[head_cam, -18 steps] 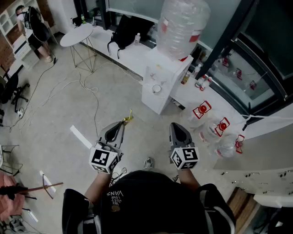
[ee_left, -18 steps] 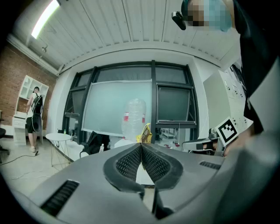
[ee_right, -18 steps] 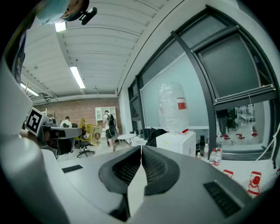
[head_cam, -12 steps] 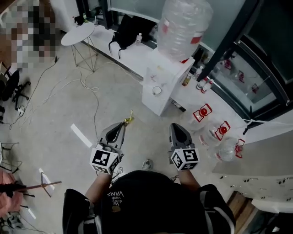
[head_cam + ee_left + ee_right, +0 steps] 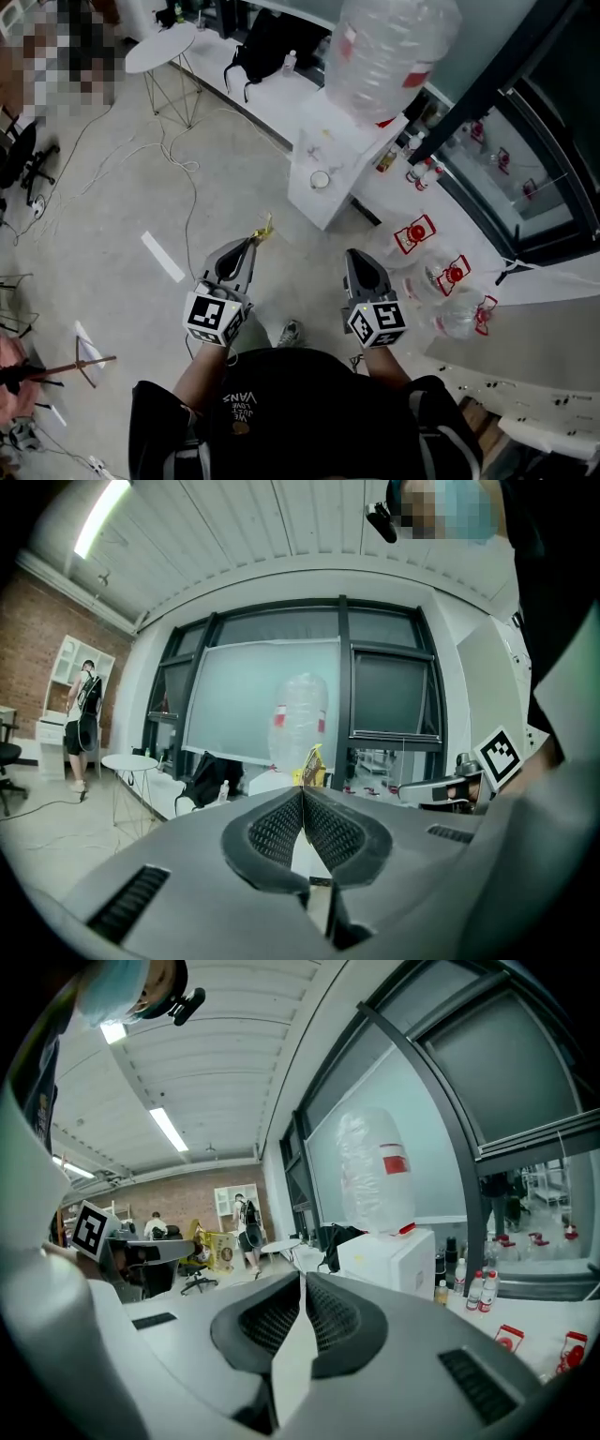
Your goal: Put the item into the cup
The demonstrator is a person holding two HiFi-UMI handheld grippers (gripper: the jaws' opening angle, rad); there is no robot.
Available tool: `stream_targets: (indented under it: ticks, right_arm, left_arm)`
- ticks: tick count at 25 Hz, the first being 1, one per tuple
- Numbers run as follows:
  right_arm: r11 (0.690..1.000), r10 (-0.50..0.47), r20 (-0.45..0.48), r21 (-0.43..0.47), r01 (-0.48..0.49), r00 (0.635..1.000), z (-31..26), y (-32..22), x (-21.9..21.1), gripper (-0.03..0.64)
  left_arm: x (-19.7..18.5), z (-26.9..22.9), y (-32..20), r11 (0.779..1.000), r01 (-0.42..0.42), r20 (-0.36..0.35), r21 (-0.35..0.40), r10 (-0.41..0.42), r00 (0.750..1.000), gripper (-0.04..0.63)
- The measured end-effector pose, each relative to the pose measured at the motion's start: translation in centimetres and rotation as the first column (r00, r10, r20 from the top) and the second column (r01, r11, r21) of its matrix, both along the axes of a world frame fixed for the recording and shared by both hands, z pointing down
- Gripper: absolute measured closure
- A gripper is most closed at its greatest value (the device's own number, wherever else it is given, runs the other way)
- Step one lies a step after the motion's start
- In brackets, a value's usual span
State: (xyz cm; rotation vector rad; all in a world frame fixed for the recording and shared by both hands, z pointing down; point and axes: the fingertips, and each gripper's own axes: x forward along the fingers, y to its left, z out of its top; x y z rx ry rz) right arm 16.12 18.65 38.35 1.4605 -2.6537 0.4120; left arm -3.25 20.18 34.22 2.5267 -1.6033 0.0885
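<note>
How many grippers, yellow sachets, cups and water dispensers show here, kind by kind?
Grey handheld grippers: 2 (left gripper, right gripper)
Small yellow sachet, pinched by the left gripper: 1
White boxy water dispenser: 1
Small pale round cup on that dispenser: 1
Total: 5

Seen from overhead, two in hand: left gripper (image 5: 249, 246) and right gripper (image 5: 354, 258). One yellow packet (image 5: 263, 229), one cup (image 5: 321, 179), one white dispenser (image 5: 314, 204) under one big water bottle (image 5: 389, 56), three clear jugs (image 5: 448, 277) on the floor, one round table (image 5: 159, 49), one black backpack (image 5: 258, 42).
</note>
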Motion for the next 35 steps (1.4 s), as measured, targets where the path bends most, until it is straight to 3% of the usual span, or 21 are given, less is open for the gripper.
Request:
stream_targets:
  ticks: [5,12,18,26,30,35]
  right_arm:
    - [0.999,0.040,-0.002,-0.027,-0.040,0.999,0.8,-3.0,0.0,0.569]
    - [0.985,0.168,0.016,-0.044,-0.167,0.986,0.5,-7.8,-1.7,0.569]
    - [0.955,0.291,0.020,-0.063,-0.289,0.957,0.5,-12.2,-4.5,0.569]
    - [0.894,0.446,0.015,-0.060,-0.445,0.895,1.4,-16.8,-6.8,0.569]
    - [0.882,0.466,0.011,-0.081,-0.464,0.885,2.4,-18.1,-7.6,0.569]
    - [0.890,0.448,0.008,-0.098,-0.445,0.894,4.1,-20.1,-7.2,0.569]
  left_arm:
    - [0.0,1.9,-4.3,0.999,-0.047,-0.005,-0.008,0.047,0.999,0.577]
    - [-0.5,2.7,-12.2,0.979,-0.198,-0.007,-0.048,0.198,0.980,0.577]
    - [-1.8,3.6,-18.4,0.936,-0.342,-0.010,-0.080,0.342,0.940,0.577]
    - [-3.1,6.4,-24.9,0.858,-0.503,-0.003,-0.105,0.506,0.863,0.577]
    - [-2.9,8.4,-27.8,0.842,-0.528,0.009,-0.109,0.532,0.847,0.577]
    - [-0.6,11.2,-30.6,0.832,-0.543,0.001,-0.114,0.547,0.837,0.577]
